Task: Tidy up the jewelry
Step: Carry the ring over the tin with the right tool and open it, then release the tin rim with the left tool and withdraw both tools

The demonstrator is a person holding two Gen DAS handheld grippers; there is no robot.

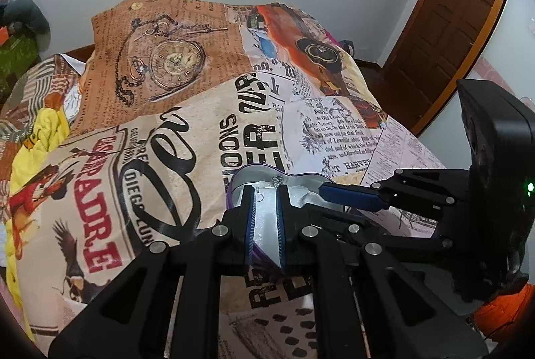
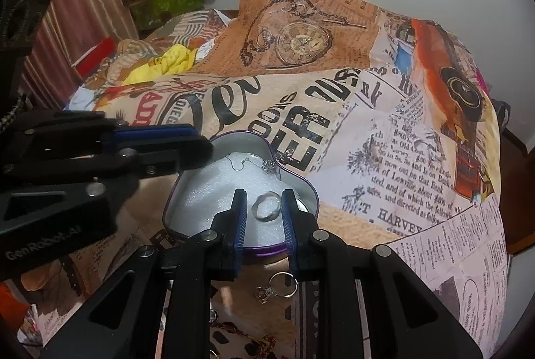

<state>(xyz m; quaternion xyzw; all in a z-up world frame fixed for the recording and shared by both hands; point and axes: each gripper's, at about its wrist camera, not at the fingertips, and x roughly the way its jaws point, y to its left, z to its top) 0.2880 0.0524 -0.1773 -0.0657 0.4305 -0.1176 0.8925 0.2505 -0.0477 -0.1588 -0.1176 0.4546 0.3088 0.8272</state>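
A heart-shaped tin with a purple rim (image 2: 174, 192) and white foam lining lies on the printed bedspread. My left gripper (image 1: 265, 192) is shut on the tin's near wall (image 1: 234, 183); in the right wrist view it enters from the left (image 2: 200, 148). My right gripper (image 2: 264, 200) is open above the tin, its jaws either side of a silver ring (image 2: 265, 207) lying on the foam. A thin chain with a small pendant (image 2: 267, 165) lies at the tin's far end. A ring with a stone (image 2: 282, 285) lies on the bedspread beside the tin.
A gold chain (image 2: 244, 335) lies on the bedspread near the bottom of the right wrist view. Yellow cloth (image 2: 170, 61) and a red box (image 2: 95, 56) lie at the bed's far left. A wooden door (image 1: 448, 34) stands at the right.
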